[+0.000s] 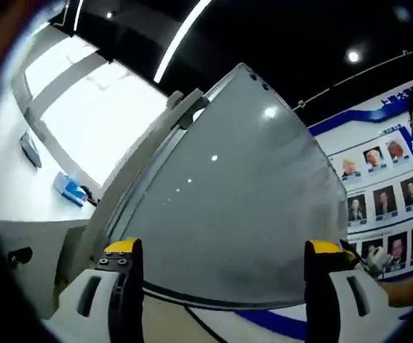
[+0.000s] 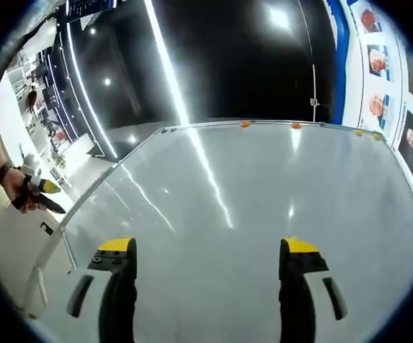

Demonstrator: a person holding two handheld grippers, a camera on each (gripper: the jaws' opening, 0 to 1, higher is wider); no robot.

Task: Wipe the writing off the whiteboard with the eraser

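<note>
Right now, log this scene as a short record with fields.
whiteboard: large, glossy, no writing visible, reflecting ceiling lights
magnets: small, along the board's top edge
left gripper: open, holding nothing, seen at the board's edge
right gripper: open, holding nothing, facing the board
eraser: cannot tell
wall portraits: beside the board

One large, glossy grey whiteboard with a pale metal frame stands in the room, and two small orange round magnets sit along its top edge, with two yellowish ones further along it. Two grippers are present, each with two black jaws tipped in yellow. On the white wall beside the board, about nine small framed portrait photographs hang, and one small blue and white object lies on a white ledge.
</note>
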